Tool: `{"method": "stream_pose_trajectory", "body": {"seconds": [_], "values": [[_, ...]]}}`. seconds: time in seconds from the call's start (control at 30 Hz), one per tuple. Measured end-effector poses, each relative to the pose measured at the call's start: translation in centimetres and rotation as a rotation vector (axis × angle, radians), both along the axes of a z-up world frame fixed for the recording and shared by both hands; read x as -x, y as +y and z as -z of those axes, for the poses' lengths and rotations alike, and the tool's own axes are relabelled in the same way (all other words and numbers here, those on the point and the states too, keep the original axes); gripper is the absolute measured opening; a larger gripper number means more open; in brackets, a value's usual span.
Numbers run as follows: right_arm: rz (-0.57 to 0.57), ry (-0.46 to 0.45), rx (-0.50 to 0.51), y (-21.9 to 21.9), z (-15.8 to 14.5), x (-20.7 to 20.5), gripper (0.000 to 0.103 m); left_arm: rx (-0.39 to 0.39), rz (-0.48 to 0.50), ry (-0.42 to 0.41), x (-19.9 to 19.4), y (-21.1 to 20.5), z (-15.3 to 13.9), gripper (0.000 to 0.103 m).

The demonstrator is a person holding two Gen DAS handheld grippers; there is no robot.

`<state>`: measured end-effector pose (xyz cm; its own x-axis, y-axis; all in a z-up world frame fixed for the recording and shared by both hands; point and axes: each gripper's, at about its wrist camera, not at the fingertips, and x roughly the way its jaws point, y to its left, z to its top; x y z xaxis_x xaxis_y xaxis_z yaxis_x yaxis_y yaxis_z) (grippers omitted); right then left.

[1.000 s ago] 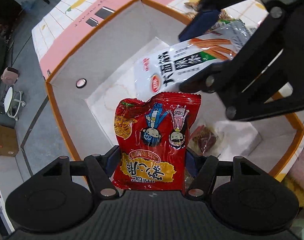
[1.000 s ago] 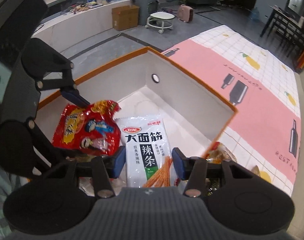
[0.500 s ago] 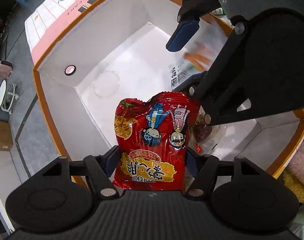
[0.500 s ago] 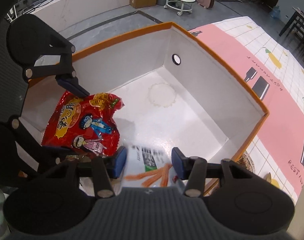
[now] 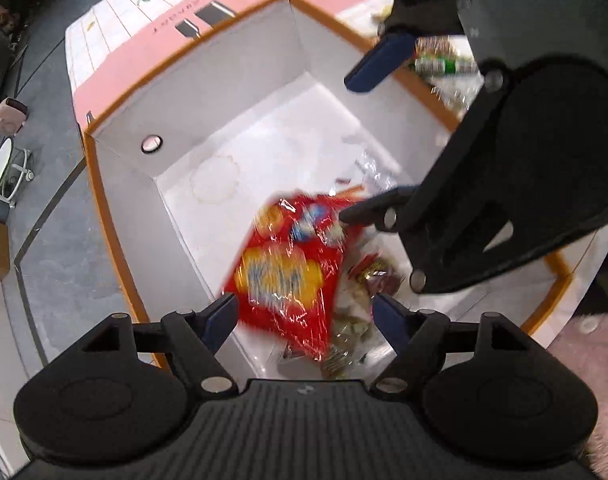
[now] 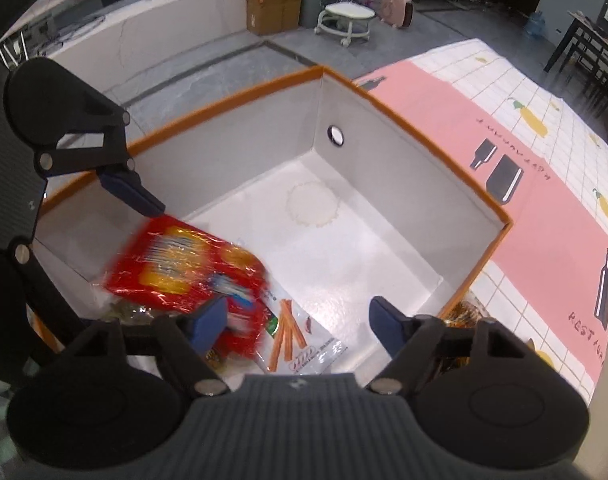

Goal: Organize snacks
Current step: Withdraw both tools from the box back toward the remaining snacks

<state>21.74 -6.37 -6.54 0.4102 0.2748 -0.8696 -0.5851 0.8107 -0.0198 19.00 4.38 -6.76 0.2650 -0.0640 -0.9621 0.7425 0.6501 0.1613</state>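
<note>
Two packets have just left my grippers: the left gripper [image 5: 304, 316] and right gripper [image 6: 298, 322] have both been opening and now stand spread, gripping nothing. The blurred red crinkly snack bag [image 5: 288, 268] and white spicy-strip packet [image 6: 300, 340] lie low in the frame inside the orange-rimmed white box [image 6: 403, 196], partly overlapping. Small wrappers beneath stay indistinct.

Left gripper [image 5: 305, 316]: pointed steeply downward, jaws spread wide and just opening further, blue pads clear of anything, nothing clamped; right gripper [image 6: 298, 320]: angled downward beside it, jaws likewise parted and just opening, pads pressing on nothing. The two heads stand close together, the right one crossing the left one's view at upper right.
</note>
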Motion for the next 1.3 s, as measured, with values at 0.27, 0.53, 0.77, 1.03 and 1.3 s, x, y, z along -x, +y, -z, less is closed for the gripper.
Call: {"method": "stream_pose_trajectory", "body": {"seconds": [0.27, 0.53, 0.77, 1.03, 1.3], "values": [[0.046, -0.059, -0.026, -1.1, -1.9, 1.3, 0.08, 0.01, -0.023, -0.043, 1.4, -0.6, -2.1, 0.089], [0.119, -0.111, -0.076, -3.3, -3.8, 3.1, 0.082, 0.088, -0.183, -0.099, 2.3, -1.0, -4.8, 0.089], [0.233, -0.166, -0.123, -6.7, -5.3, 5.0, 0.083, 0.18, -0.296, -0.158, 3.6, -2.2, -6.6, 0.09], [0.327, -0.193, -0.102, -11.6, -5.1, 8.3, 0.084, 0.23, -0.334, -0.165, 6.6, -4.7, -5.2, 0.088], [0.334, -0.225, -0.015, -15.7, -2.1, 12.3, 0.084, 0.346, -0.426, -0.167, 8.9, -6.2, -5.6, 0.087]]}}
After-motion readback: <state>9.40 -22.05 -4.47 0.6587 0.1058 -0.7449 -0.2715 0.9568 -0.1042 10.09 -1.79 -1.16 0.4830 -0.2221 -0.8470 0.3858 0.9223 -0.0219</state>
